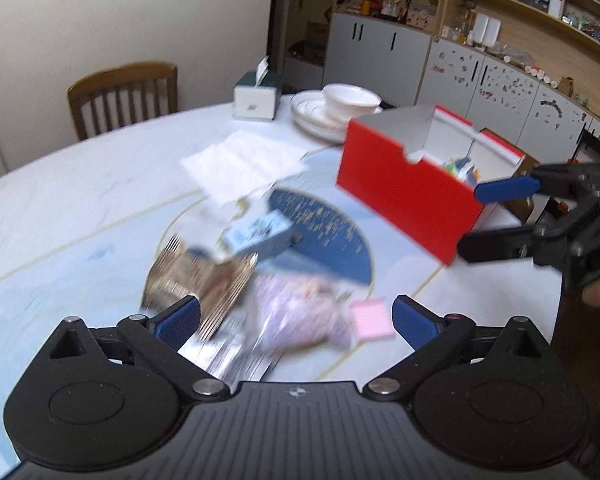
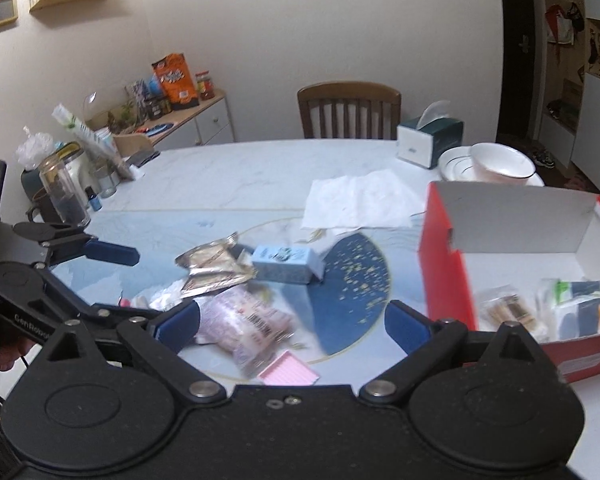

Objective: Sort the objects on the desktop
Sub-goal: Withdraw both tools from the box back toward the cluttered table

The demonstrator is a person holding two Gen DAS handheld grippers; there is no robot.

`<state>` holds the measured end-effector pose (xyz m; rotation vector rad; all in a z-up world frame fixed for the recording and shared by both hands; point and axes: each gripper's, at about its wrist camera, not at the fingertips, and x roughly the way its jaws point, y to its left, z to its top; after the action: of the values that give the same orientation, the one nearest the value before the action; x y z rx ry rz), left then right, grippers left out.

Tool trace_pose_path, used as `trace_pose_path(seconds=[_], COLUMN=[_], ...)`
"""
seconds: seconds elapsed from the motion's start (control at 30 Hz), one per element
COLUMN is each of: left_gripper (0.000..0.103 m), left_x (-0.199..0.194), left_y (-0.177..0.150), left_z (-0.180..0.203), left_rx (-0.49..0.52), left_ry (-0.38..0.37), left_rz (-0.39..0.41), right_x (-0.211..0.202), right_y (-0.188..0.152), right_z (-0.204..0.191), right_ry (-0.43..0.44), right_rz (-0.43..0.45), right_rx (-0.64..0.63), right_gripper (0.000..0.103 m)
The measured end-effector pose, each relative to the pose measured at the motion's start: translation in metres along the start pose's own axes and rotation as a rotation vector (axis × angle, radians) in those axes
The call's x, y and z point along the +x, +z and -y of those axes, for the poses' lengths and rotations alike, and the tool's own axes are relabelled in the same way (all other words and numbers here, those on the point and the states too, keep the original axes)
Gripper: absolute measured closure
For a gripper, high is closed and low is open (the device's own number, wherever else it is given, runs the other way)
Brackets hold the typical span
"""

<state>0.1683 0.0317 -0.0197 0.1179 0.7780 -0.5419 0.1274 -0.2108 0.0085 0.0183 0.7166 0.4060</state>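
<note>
A pile of loose items lies mid-table: a gold foil packet [image 1: 196, 276] [image 2: 214, 266], a light blue carton [image 1: 260, 236] [image 2: 288, 262], a pinkish plastic bag [image 1: 300, 312] [image 2: 246, 322] and a small pink pad [image 1: 372, 318] [image 2: 290, 370]. A red open box [image 1: 404, 196] [image 2: 448, 276] stands to the right with several items inside. My left gripper [image 1: 296, 322] is open and empty just above the pile. My right gripper [image 2: 294, 320] is open and empty beside the red box; it also shows in the left wrist view [image 1: 488, 220].
White paper sheets [image 1: 244, 164] [image 2: 360, 200], a tissue box [image 1: 256, 96] [image 2: 430, 140] and stacked plates with a bowl [image 1: 336, 108] [image 2: 496, 164] lie farther back. A chair [image 2: 348, 110] stands behind the table. A jar [image 2: 64, 192] and clutter sit at the left edge.
</note>
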Motion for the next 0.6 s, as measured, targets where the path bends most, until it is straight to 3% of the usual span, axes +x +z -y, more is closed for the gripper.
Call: trace_pose_path(seconds=[0.43, 0.6], left_gripper=[0.001, 0.001], left_x=[-0.009, -0.004], left_y=[-0.053, -0.067], left_z=[-0.061, -0.07], left_rx=[-0.04, 0.01], left_ry=[0.064, 0.067], left_rz=[-0.07, -0.095], right_x=[0.037, 0.054], right_y=[-0.003, -0.003], right_z=[-0.032, -0.036], right_ry=[0.038, 0.042], right_rz=[-0.065, -0.098], right_rx=[-0.071, -0.102], right_gripper=[0.004, 0.004])
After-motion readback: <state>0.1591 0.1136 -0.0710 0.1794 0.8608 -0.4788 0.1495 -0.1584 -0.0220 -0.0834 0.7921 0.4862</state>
